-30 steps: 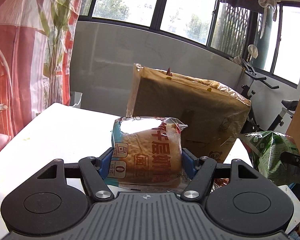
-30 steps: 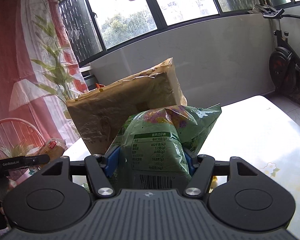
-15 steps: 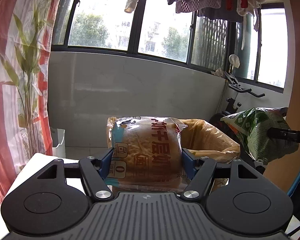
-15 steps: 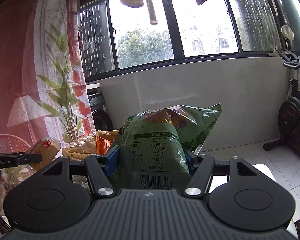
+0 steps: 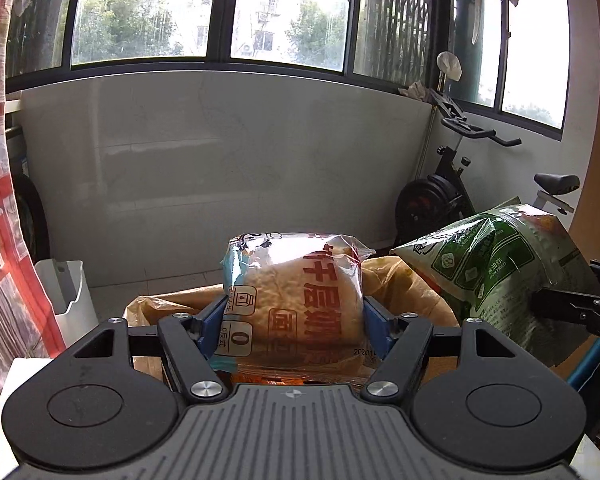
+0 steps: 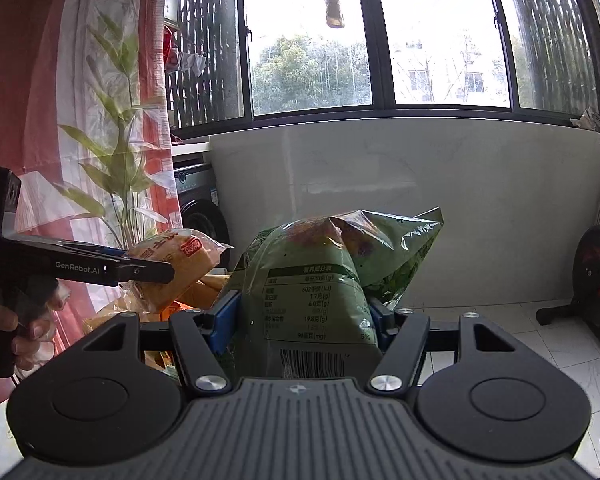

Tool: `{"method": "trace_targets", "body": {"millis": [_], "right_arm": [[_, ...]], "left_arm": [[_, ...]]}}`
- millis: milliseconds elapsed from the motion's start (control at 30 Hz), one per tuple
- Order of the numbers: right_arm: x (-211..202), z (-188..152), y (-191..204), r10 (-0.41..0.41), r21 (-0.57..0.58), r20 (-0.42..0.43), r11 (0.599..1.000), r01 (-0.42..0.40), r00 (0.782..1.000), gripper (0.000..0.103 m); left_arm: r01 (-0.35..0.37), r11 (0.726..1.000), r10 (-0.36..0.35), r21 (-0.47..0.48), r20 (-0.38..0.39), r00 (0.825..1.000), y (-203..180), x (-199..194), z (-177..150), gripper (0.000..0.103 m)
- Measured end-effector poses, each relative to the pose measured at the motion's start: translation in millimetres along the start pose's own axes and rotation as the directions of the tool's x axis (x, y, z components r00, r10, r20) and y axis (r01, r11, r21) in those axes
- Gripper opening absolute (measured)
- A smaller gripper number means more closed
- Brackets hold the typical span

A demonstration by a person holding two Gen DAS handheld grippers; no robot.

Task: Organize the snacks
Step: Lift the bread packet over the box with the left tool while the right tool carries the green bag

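My left gripper (image 5: 294, 312) is shut on a clear bread packet (image 5: 296, 296) with red lettering, its blue pads pressing both sides. It hangs above the open top of a brown cardboard box lined with yellowish plastic (image 5: 404, 280). My right gripper (image 6: 302, 316) is shut on a green snack bag (image 6: 320, 280) with a nutrition label and barcode. In the left wrist view the green snack bag (image 5: 496, 268) hangs at the right. In the right wrist view the bread packet (image 6: 176, 264) and the left gripper's finger (image 6: 100, 268) show at the left, above the box's lining (image 6: 204, 284).
A white table edge (image 5: 4, 392) lies low at the left. A red patterned curtain (image 5: 4, 200) and a leafy plant (image 6: 116, 168) stand at the left. An exercise bike (image 5: 452, 184) stands at the right, a white bin (image 5: 64, 300) on the floor, a washing machine (image 6: 196, 200) behind.
Both grippers rose with their packets still held. The box, first seen from its side, now lies below with its open top showing. The two packets came closer together.
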State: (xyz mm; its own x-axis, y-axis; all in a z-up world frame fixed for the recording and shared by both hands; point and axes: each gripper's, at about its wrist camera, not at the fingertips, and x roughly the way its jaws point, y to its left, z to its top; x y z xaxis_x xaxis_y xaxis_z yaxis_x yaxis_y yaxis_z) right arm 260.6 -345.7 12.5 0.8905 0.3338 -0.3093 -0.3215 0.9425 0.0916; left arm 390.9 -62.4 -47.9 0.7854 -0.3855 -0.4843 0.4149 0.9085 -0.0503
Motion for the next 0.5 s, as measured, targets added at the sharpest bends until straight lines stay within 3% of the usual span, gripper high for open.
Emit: {"method": "trace_targets", "body": {"millis": [67,167,233,367,500], "right_arm": [[7.6,0.8,-3.9,0.008,0.004,-0.013,1.0,-0.008,1.0,0.065],[19.0,2.5,-8.4,0.02,-0.008,-0.048,1.0,-0.02,0.999,0.065],[24.3,4.4,-8.9,0.02,-0.029,-0.062,0.999,-0.022,0.998,0.065],[36.4,8.7,-9.1,0.003,-0.069,-0.072,0.998,-0.008,0.997,0.065],[54.7,7.2,1.3,-0.034,-0.15,-0.11,0.989,0.017,0.993,0.065]], "left_arm": [[-0.002,1.0,0.005,0.025,-0.124,0.992,1.0,30.7,0.1,0.072],[-0.024,0.998,0.04,0.052,-0.32,0.946,2.1,70.1,-12.6,0.072],[-0.035,0.997,0.058,0.074,-0.34,0.939,2.6,77.4,-17.0,0.072],[0.004,1.0,-0.004,-0.003,-0.325,0.946,9.8,70.1,-11.2,0.073],[-0.013,1.0,0.017,0.016,-0.282,0.959,14.6,51.6,-3.4,0.074]]}}
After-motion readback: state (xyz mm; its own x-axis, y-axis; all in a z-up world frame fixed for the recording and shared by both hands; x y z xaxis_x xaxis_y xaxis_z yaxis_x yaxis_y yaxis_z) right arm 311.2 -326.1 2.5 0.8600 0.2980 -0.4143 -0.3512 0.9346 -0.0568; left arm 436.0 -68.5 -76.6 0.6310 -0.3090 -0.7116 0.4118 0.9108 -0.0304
